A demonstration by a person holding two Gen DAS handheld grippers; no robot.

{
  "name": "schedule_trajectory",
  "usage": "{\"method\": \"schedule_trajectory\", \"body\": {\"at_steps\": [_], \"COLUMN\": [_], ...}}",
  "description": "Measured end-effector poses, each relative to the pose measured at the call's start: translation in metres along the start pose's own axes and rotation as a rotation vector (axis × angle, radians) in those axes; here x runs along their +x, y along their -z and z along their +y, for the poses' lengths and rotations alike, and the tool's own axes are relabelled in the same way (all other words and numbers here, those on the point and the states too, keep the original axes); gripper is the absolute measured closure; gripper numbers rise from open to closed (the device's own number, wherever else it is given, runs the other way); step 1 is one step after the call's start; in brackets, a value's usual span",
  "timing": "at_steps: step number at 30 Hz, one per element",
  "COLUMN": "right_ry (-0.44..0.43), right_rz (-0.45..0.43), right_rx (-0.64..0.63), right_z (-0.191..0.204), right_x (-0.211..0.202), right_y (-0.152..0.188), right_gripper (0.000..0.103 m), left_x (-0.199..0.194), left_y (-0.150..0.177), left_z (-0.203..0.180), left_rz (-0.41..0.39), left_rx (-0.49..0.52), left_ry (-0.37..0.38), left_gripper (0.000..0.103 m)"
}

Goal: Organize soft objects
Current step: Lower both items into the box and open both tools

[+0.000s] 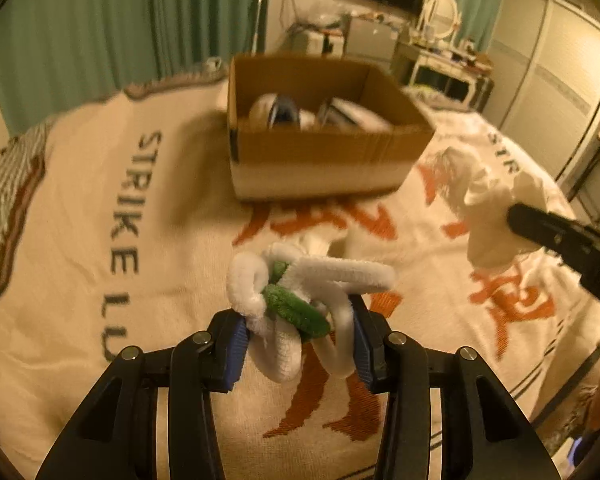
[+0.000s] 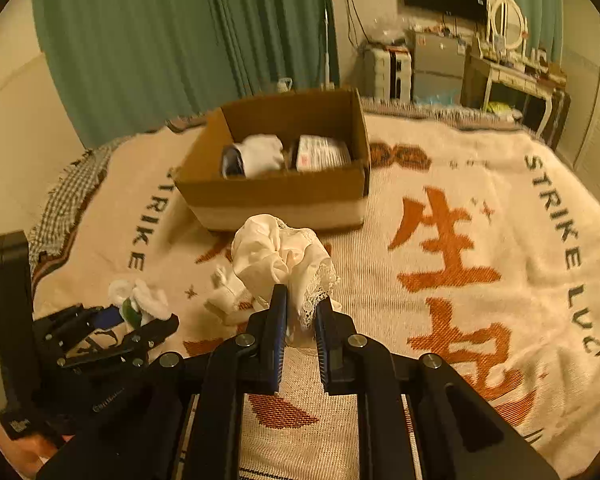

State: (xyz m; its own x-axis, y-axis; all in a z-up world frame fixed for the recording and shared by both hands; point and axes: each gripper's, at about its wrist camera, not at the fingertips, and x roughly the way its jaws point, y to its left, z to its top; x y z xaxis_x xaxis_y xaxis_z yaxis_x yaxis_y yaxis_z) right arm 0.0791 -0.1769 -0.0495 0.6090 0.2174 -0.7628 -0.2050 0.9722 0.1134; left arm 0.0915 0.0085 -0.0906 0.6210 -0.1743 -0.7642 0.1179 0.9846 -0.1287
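Observation:
My left gripper [image 1: 300,330] is shut on a white and green fuzzy twisted toy [image 1: 300,292], held above the blanket; both also show in the right wrist view, gripper [image 2: 136,322] and toy [image 2: 142,300]. My right gripper [image 2: 300,316] is shut on a white lace-trimmed cloth [image 2: 280,256], held above the blanket; the cloth also shows in the left wrist view [image 1: 492,200]. An open cardboard box [image 1: 320,152] [image 2: 276,192] stands ahead of both grippers, with white soft items and a packet inside.
A cream blanket [image 2: 480,280] with orange characters and "STRIKE LUCK" lettering covers the bed. A small white item [image 2: 224,300] lies on it in front of the box. Green curtains, a dresser and a wardrobe stand beyond the bed.

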Motion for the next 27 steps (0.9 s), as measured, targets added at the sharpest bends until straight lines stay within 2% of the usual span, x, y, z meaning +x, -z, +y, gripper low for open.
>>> {"method": "schedule_trajectory", "body": {"at_steps": [9, 14, 21, 27], "right_ry": [0.004, -0.006, -0.002, -0.001], "right_rz": [-0.091, -0.123, -0.138, -0.081], "right_rx": [-0.020, -0.003, -0.034, -0.049], "right_z": [-0.007, -0.020, -0.027, -0.036], "right_x": [-0.031, -0.020, 0.022, 0.093], "right_y": [-0.037, -0.080, -0.143, -0.179], "right_gripper": [0.090, 0.090, 0.090, 0.090], "left_x": [-0.033, -0.027, 0.020, 0.078], "left_y": [-0.068, -0.114, -0.164, -0.186], "left_z": [0.007, 0.010, 0.019, 0.009], "left_rz": [-0.115, -0.166, -0.164, -0.121], "left_rx": [-0.009, 0.036, 0.028, 0.089], "left_ry": [0.042, 0.007, 0.003, -0.019], "left_gripper": [0.060, 0.060, 0.060, 0.060]}}
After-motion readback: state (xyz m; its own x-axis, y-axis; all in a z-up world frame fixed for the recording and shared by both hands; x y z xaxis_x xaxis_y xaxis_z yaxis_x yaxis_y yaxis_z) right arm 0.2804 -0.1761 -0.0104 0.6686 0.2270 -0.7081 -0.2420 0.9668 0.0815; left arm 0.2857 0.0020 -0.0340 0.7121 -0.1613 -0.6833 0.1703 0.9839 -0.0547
